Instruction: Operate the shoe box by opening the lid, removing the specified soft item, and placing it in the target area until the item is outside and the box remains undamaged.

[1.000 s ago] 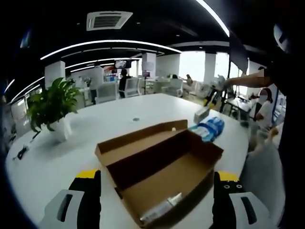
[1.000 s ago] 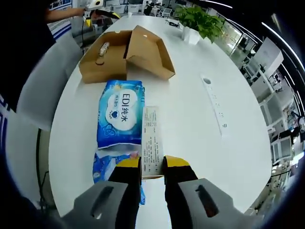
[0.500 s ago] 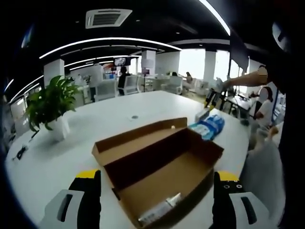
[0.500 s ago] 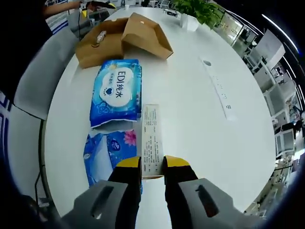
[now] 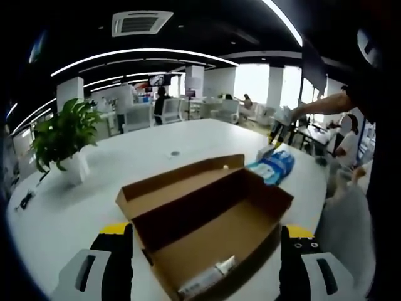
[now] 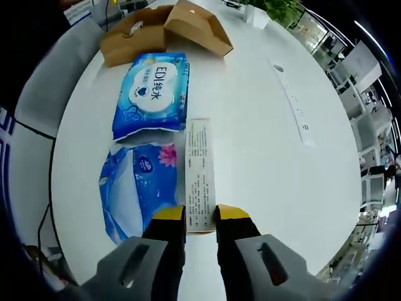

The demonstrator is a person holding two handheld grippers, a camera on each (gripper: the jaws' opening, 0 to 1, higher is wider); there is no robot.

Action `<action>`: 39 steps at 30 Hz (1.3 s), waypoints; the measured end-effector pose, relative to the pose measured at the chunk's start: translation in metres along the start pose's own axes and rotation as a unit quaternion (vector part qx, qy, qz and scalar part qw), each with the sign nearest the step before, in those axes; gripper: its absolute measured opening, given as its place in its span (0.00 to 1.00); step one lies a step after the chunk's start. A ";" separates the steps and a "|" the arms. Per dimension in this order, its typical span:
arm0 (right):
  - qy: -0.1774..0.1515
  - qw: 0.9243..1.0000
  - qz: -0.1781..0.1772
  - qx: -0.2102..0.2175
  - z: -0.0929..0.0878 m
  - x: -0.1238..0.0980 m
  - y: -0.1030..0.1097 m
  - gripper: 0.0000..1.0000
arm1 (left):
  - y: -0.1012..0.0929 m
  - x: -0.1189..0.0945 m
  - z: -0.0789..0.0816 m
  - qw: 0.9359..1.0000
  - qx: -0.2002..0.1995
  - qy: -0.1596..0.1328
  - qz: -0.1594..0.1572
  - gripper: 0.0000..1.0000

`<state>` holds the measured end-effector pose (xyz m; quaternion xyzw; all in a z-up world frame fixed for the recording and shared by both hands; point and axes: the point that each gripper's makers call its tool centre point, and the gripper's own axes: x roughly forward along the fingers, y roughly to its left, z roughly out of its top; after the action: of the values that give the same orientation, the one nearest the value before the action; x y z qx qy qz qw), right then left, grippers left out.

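Observation:
The brown shoe box lies open between my left gripper's wide-open jaws, its lid folded back behind it. A small white tube lies on the box floor near the front wall. My right gripper is shut on the near end of a long white carton, held over the white table. To the carton's left lie a blue "EDI" tissue pack and a second blue soft pack. The shoe box sits far off at the top of the right gripper view.
A potted plant stands at the table's far left. A white power strip runs along the table to the right of the carton. The blue packs lie beyond the box near the table edge, where a person's arm reaches in. Grey chairs flank the table.
The right gripper has drawn back from the shoe box with the white carton still in its jaws, bringing the second blue pack fully into view. The left gripper view barely shifted.

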<state>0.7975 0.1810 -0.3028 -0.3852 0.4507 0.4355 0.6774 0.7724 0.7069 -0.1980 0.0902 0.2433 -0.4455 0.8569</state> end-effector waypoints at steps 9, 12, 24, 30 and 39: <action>0.019 1.000 0.003 -0.004 -0.011 0.004 0.003 0.16 | -0.002 -0.001 -0.003 1.000 -0.003 0.006 0.001 0.99; 0.018 1.000 0.001 -0.003 -0.010 0.003 0.002 0.16 | -0.002 -0.001 -0.003 1.000 -0.004 0.005 0.002 0.99; 0.035 0.999 -0.005 -0.022 -0.012 0.004 -0.001 0.16 | 0.003 -0.001 -0.006 1.000 -0.002 0.007 0.000 0.99; 0.042 0.999 -0.011 -0.030 -0.008 0.003 0.001 0.17 | 0.004 -0.002 -0.007 1.000 -0.001 0.008 0.001 0.99; 0.039 0.999 -0.020 -0.024 -0.002 -0.001 0.002 0.23 | 0.005 -0.005 -0.008 1.000 -0.002 0.009 0.000 0.98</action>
<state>0.7951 0.1797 -0.3022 -0.4269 0.4585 0.4171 0.6585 0.7711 0.7161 -0.2029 0.0927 0.2522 -0.4439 0.8549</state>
